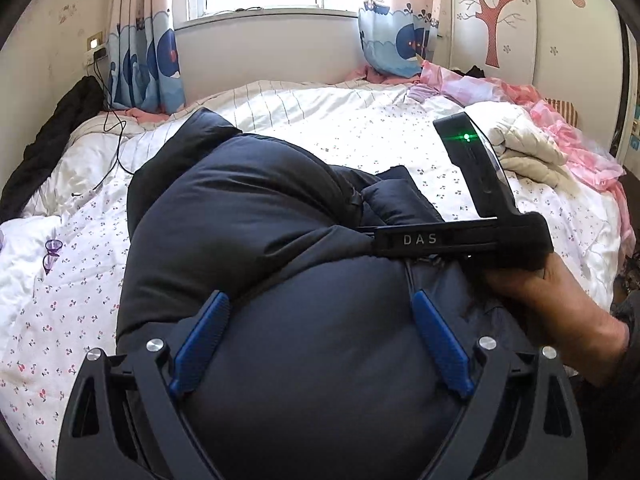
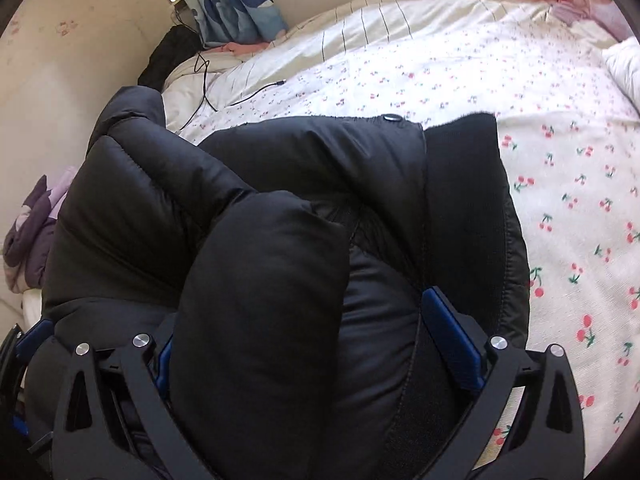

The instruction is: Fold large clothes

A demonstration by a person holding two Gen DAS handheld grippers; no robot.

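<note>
On top of the cherry-print bedsheet (image 2: 560, 184) lies the dark puffer jacket (image 1: 248, 208), already gathered into a thick bundle near the front edge of the bed, and both grippers are pushed into it. From the left wrist view, the left gripper (image 1: 320, 344) has its blue pads (image 1: 200, 344) spread wide apart, with a swollen part of the jacket filling the whole space between them; I judge that it embraces the bulk more than it pinches it, because down padding springs back and must be pressed to stay folded. The right gripper (image 2: 320, 344) stands in a similar way: its jaws are wide, a rolled sleeve or folded panel sits between them, and the left pad is mostly hidden by the fabric, so I cannot tell how firmly it holds. In the left view the right gripper also appears from the side, its body marked DAS (image 1: 456, 240) lying flat on the jacket, held by the right hand (image 1: 560, 300). This suggests both tools hold the bundle down together so the air goes out. A black cable (image 1: 116, 148) lies well apart, near the wall.
</note>
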